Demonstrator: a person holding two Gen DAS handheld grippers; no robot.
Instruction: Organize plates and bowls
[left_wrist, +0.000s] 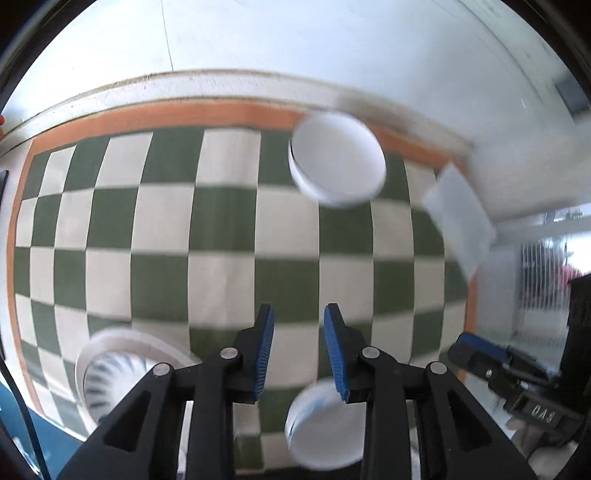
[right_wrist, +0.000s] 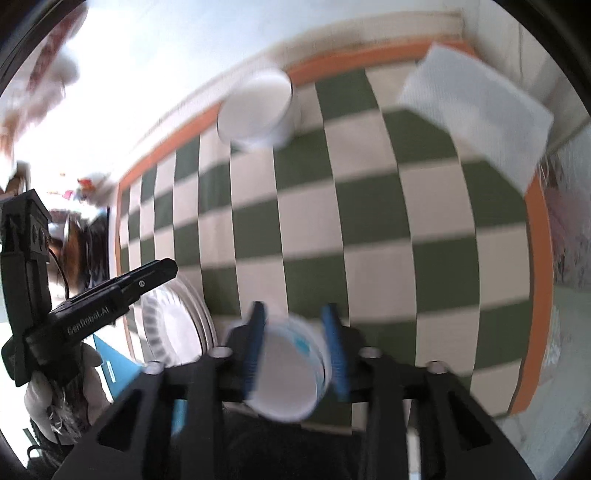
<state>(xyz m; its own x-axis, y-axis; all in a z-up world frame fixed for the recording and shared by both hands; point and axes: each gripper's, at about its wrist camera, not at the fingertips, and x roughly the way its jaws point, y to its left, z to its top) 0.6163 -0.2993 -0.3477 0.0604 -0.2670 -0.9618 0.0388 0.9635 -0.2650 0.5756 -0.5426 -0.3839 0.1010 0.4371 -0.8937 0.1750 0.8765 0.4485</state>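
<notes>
Jaws straddle the near bowl (right_wrist: 286, 373) only in right-wrist view.

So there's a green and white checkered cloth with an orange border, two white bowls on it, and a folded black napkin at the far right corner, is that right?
Nearly. The napkin is white, not black, as the right wrist view shows clearly. The rest stands: the checkered cloth has an orange border, with one bowl near the far edge and another bowl close by.
</notes>
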